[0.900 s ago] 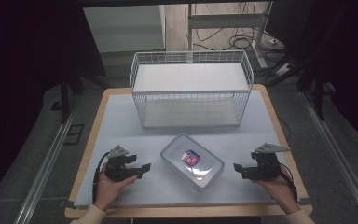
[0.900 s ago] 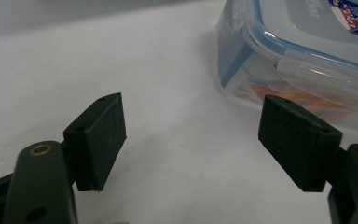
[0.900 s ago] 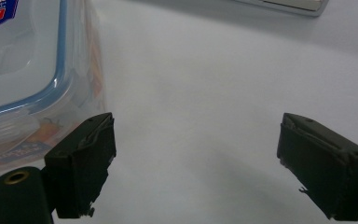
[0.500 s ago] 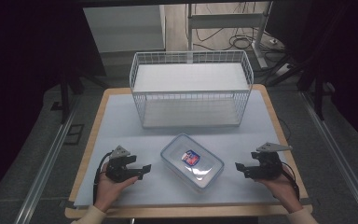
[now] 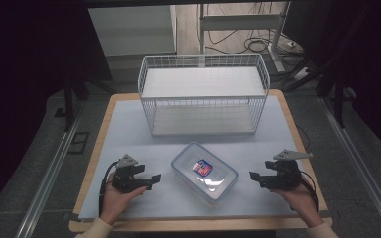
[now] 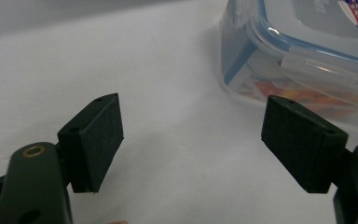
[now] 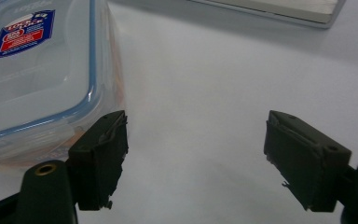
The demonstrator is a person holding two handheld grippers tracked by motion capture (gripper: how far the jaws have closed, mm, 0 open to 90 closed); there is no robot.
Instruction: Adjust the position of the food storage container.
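Clear rectangular plastic container with blue-sealed lid [image 5: 205, 171] lying near the desk's [image 5: 129, 124] front edge, between left gripper [image 5: 151, 179] and right gripper [image 5: 254, 176] — both released, jaws wide, empty; white wire basket [image 5: 203, 94] stands beyond

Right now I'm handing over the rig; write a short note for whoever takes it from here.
Left gripper: jaws open, nothing between them, resting on the table left of the box.
Right gripper: jaws open, nothing held, on the table right of the box.
Clear plastic food box with blue-sealed lid and red-blue sticker: lies lid on, at the front middle of the white table mat, between the two grippers; neither touches it.
White wire basket: stands behind the box, holding nothing that I can make out.
Done: nothing visible yet.
Left: likely grasp the box from both sides; its destination isn't shown.
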